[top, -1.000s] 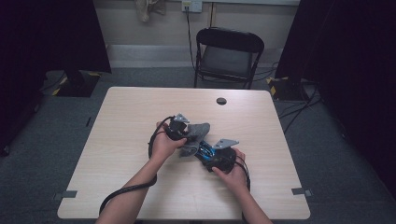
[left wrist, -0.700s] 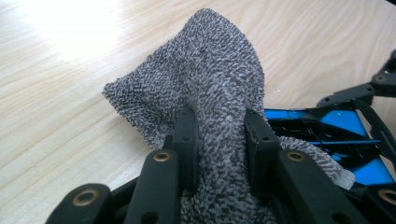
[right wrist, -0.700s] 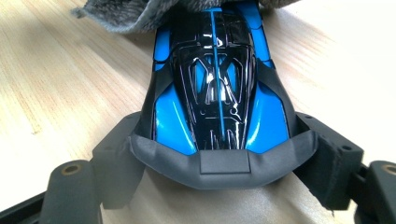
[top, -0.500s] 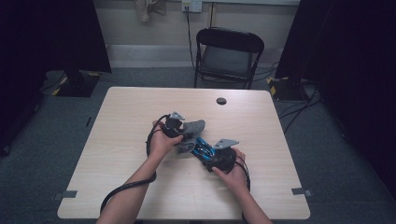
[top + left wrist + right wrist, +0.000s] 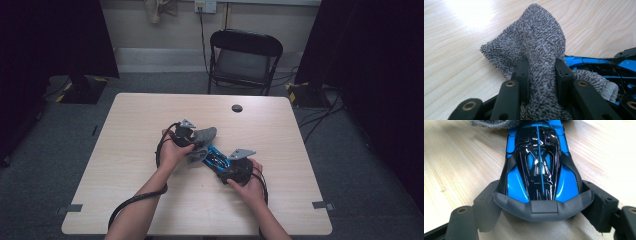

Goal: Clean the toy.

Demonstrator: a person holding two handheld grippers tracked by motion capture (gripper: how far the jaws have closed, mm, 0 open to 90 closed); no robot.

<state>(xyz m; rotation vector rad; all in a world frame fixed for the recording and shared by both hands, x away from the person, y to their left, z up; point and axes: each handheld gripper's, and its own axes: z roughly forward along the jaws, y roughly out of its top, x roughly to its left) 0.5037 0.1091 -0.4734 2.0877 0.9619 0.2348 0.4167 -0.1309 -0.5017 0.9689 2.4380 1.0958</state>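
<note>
A blue and black toy car (image 5: 214,157) lies on the wooden table (image 5: 125,150), with a grey knitted sock (image 5: 204,136) draped over its front end. My left gripper (image 5: 194,142) is shut on the sock (image 5: 541,42); its jaws pinch a fold of the fabric, and the car (image 5: 586,61) lies just to the right behind it. My right gripper (image 5: 224,164) is shut on the car (image 5: 539,162), a jaw on each side of the rear by the spoiler. The sock (image 5: 491,123) covers the car's far end.
A small black round thing (image 5: 237,108) lies near the table's far edge. A black folding chair (image 5: 245,60) stands behind the table. Cables trail from both grippers towards the near edge.
The left gripper has shifted slightly with the sock in its jaws. The right gripper and the car have kept still.
</note>
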